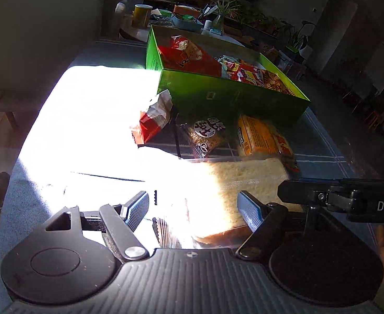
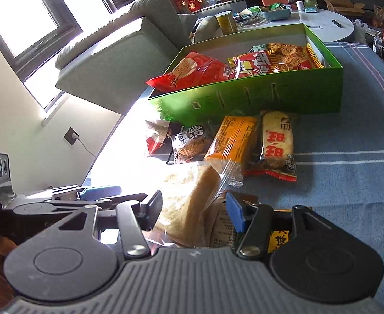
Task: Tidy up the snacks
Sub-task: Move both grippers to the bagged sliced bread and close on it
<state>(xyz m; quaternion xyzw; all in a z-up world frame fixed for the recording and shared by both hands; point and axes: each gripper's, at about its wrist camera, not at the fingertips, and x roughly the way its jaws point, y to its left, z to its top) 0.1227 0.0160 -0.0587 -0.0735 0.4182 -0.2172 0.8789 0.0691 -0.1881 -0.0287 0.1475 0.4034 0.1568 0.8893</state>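
Note:
A clear bag of sliced bread (image 1: 233,183) lies on the blue cloth, half washed out by sunlight. My left gripper (image 1: 194,212) is open with the bread between its fingers. My right gripper (image 2: 194,212) is open too, its fingers on either side of the same bread bag (image 2: 189,201). Just beyond the bread lie an orange packet (image 2: 231,138), a rice cracker packet (image 2: 278,144), a brown packet (image 2: 192,141) and a red-white packet (image 2: 155,138). Behind them stands an open green box (image 2: 244,96) holding a red snack bag (image 2: 192,73) and several other packs.
The right gripper's black frame (image 1: 349,198) juts in beside the bread. A yellow-labelled packet (image 2: 278,238) lies under the right finger. A grey sofa (image 2: 113,60) stands left of the table, a round white table (image 2: 322,23) with a yellow tin (image 2: 227,22) behind the box.

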